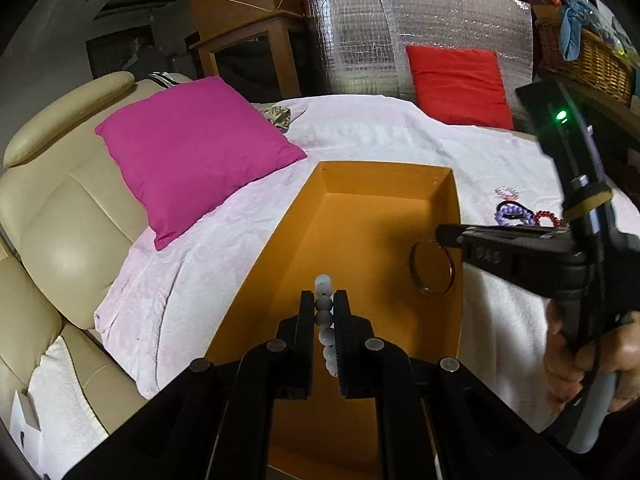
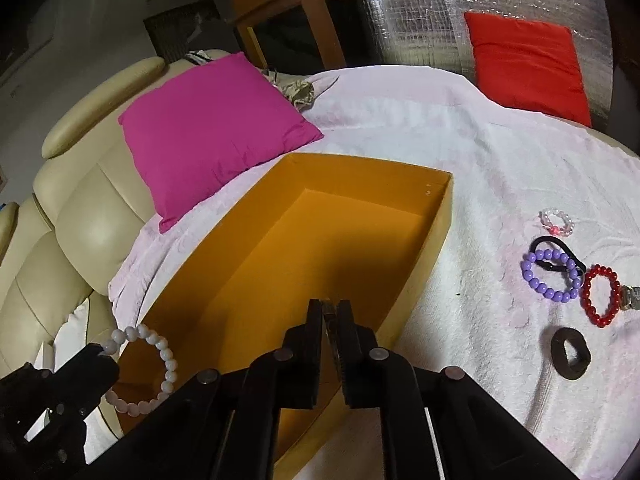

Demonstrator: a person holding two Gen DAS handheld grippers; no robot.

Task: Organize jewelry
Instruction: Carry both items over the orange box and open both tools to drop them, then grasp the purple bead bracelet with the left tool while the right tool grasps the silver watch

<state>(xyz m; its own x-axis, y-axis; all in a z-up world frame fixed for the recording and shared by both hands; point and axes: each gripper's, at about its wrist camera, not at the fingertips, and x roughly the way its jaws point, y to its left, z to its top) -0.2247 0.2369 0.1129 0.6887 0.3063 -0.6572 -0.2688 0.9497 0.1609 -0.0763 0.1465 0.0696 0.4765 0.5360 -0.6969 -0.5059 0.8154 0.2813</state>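
Note:
An open orange box [image 1: 384, 216] [image 2: 436, 216] lies on a white cloth. My left gripper [image 1: 324, 300] is shut on a pale grey bead bracelet [image 1: 325, 312] and holds it over the box's near end; that bracelet [image 2: 160, 344] hangs from the left gripper [image 2: 102, 354] in the right wrist view. My right gripper [image 2: 330, 310] is shut on a thin bronze bangle [image 1: 432, 268] over the box's right side; only its edge [image 2: 330, 316] shows between the fingers. On the cloth right of the box lie a purple bead bracelet [image 2: 550, 276], a red bead bracelet [image 2: 600, 296], a black hair tie [image 2: 558, 250], a clear pink bead ring [image 2: 558, 222] and a dark ring [image 2: 570, 354].
A magenta pillow [image 1: 192, 152] lies left of the box, on the cloth and a cream sofa [image 1: 60, 220]. A red cushion [image 1: 460, 84] leans on a silver foil panel [image 1: 400, 32] at the back. A wicker basket [image 1: 588, 56] stands at far right. A watch band [image 2: 632, 298] lies at the cloth's right edge.

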